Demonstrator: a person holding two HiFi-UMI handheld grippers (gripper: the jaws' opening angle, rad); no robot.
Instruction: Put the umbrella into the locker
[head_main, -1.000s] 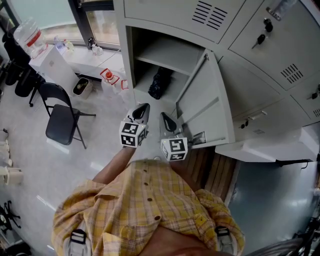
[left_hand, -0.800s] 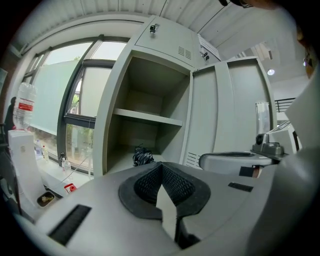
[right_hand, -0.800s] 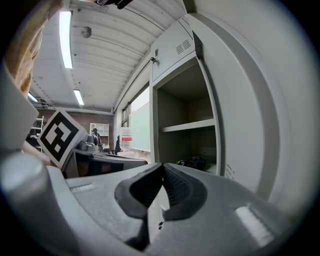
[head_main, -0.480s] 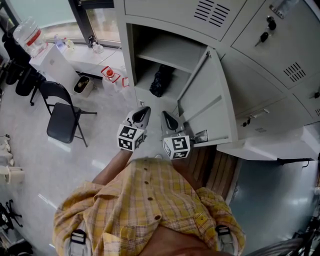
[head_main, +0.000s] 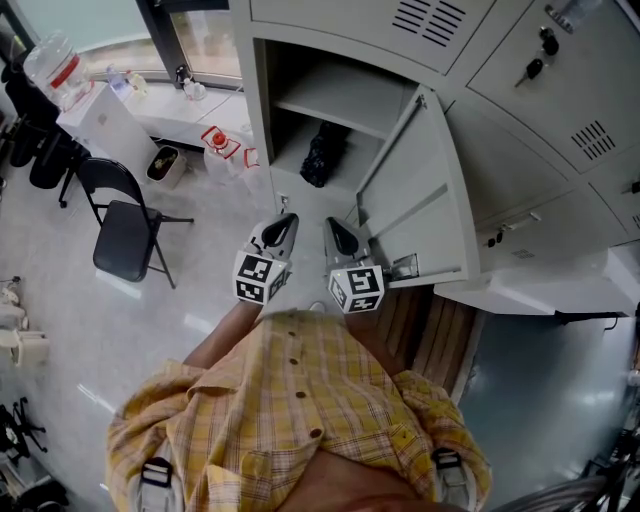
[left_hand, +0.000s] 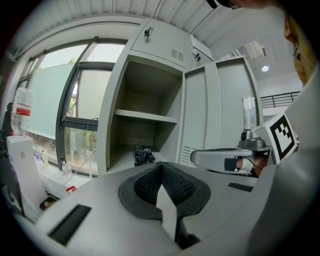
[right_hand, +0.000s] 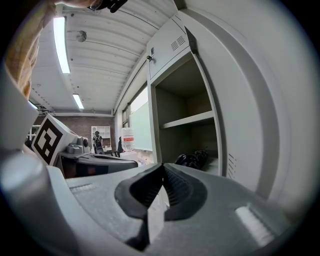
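"Holding anything in those jaws?"

"No. My left gripper (head_main: 283, 222) and right gripper (head_main: 335, 226) are both pressing their pads together on nothing, hovering side by side near the open locker (head_main: 258, 110)."

"Where is the umbrella sitting?"

"The black umbrella (head_main: 322, 155) is lying inside the locker, under its shelf (head_main: 340, 105), left of the swung-out door (head_main: 425, 190)."
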